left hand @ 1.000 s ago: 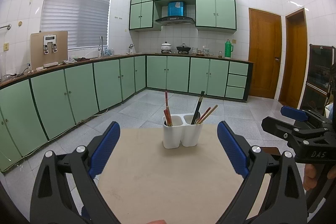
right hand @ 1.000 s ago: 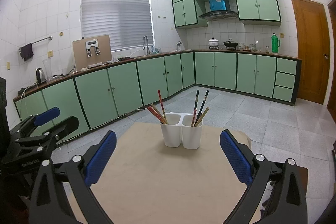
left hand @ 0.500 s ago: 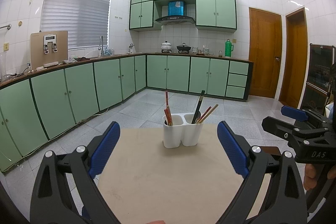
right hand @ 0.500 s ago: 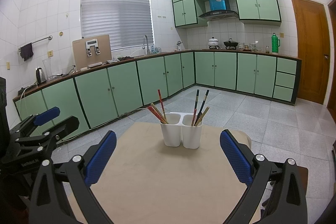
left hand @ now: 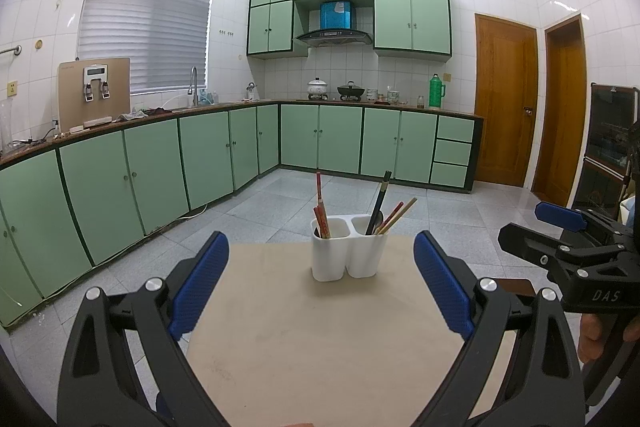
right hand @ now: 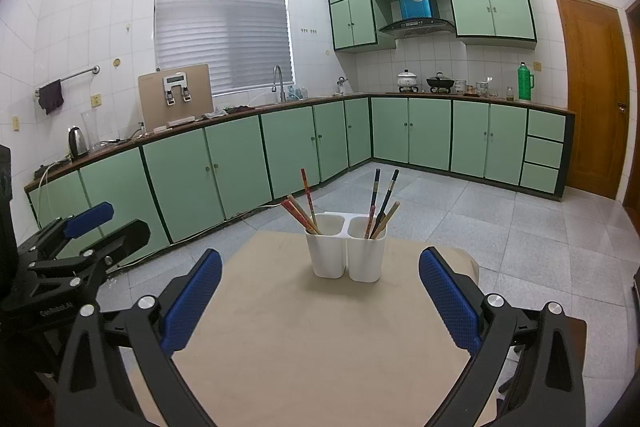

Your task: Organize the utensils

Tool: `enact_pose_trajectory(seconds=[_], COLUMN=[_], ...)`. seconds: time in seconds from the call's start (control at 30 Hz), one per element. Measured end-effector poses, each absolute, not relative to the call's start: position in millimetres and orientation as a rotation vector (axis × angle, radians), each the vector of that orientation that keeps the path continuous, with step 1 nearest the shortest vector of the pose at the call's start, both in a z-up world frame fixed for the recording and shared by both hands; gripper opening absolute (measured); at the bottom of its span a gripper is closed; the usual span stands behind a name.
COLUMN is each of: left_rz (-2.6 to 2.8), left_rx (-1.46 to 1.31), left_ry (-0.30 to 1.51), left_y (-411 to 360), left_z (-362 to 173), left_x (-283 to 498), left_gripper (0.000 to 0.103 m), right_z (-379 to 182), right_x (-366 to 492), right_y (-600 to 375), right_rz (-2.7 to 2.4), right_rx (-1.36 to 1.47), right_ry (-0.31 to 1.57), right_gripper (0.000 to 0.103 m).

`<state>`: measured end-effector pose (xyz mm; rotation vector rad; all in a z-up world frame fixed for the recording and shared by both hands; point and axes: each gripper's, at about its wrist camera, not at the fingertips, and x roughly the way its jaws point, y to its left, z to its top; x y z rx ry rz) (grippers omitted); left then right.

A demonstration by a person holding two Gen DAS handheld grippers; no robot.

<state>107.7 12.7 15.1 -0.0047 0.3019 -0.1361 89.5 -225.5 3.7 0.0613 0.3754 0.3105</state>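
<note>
Hovering wide apart and empty, both the left gripper (left hand: 320, 283) and right gripper (right hand: 320, 295) are held short of the holder (left hand: 349, 249), chopsticks (right hand: 306, 203) seen ahead.

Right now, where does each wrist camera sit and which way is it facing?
Left wrist: on the left gripper, looking across the beige table at the white two-cup holder; its own open fingers frame the view, right gripper at right.
Right wrist: on the right gripper, facing the same holder from slightly further right; own open fingers, left gripper at left.
Shared: table, holder, chopsticks, green cabinets.
</note>
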Motion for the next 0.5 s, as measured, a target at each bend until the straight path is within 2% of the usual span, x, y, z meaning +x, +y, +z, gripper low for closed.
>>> enact_pose_trajectory(seconds=[0.5], left_rz=[-0.137], left_rx=[-0.004], left_ry=[0.305], left_y=[13.3], left_z=[14.3], left_x=[108.5], left_gripper=[0.091], right_z=[2.6], right_x=[89.6], right_y=[-226.9], right_rz=[0.310], right_rx=[0.061], right_ry=[0.377], right_gripper=[0.097])
